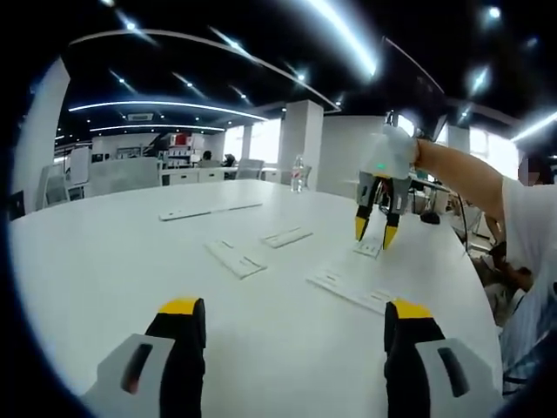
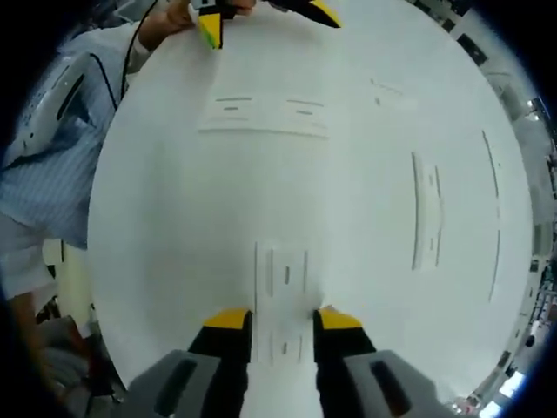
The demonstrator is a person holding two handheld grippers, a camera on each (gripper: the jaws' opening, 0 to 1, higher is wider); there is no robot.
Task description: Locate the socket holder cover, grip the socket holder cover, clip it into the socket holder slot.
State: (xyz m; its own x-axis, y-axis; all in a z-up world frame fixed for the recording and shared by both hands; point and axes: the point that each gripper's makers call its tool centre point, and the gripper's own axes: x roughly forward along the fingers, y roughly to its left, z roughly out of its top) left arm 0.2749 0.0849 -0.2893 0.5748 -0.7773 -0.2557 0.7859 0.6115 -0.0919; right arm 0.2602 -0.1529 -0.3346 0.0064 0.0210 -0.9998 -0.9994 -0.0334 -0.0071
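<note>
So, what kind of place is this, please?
Probably an open-plan office or lab: a large white table with flat white socket parts, desks and shelves behind, long ceiling strip lights, and a white pillar.

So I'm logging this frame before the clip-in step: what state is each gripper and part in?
Left gripper: open, nothing between its jaws.
Right gripper: open, jaws either side of a small white plate lying flat.
Long white strip: flat on the table, untouched.
Water bottle: upright.

Smooth matt table (image 1: 130, 261) (white plastic cover (image 2: 283, 283))
</note>
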